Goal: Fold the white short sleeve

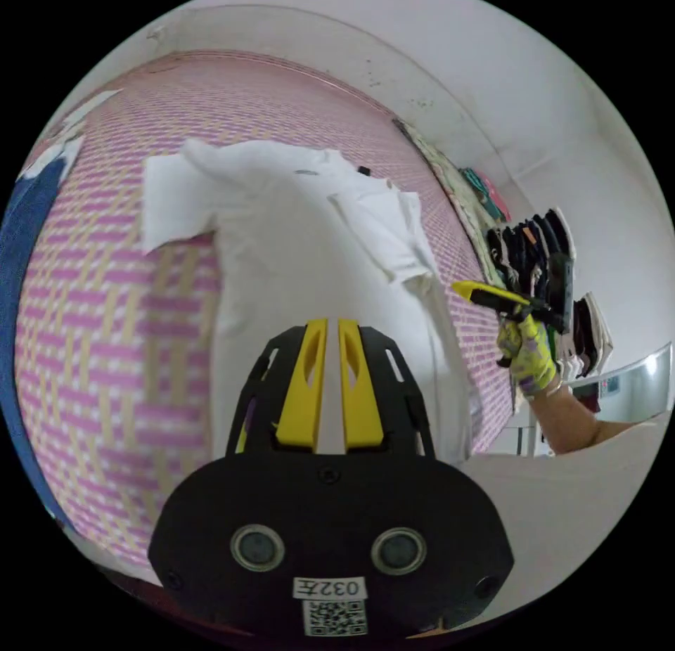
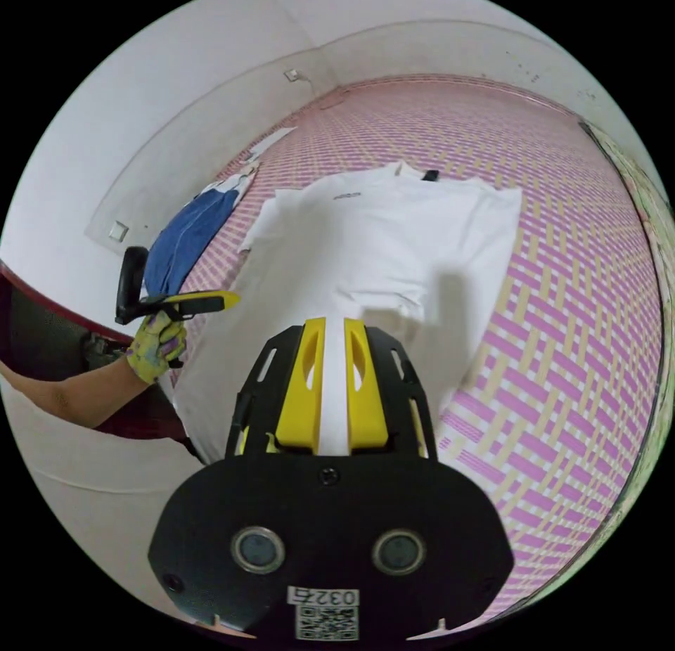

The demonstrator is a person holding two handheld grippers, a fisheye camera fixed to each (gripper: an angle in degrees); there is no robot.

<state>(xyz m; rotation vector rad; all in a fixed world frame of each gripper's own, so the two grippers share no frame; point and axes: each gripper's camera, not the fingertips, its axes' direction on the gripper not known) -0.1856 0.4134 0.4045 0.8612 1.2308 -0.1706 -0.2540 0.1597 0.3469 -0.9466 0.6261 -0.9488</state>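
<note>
The white short-sleeve shirt (image 1: 295, 257) lies flat on a pink and yellow woven mat (image 1: 91, 342), collar at the far end. One sleeve (image 1: 172, 204) is spread out to the left; the other sleeve (image 1: 383, 233) lies turned in over the body. My left gripper (image 1: 332, 324) hovers over the hem end, jaws close together with nothing between them. A gloved hand holds the right gripper (image 1: 467, 289) off the shirt's right edge. In the right gripper view, my right gripper (image 2: 334, 324) hangs above the shirt (image 2: 380, 243), shut and empty, with the left gripper (image 2: 211, 301) at the left.
A blue garment (image 2: 186, 236) lies on the mat (image 2: 562, 313) left of the shirt, also seen as the blue garment (image 1: 21, 257). Several dark and light clothes (image 1: 534, 257) are bunched by the white wall at the right. A dark red edge (image 2: 42, 306) borders the mat.
</note>
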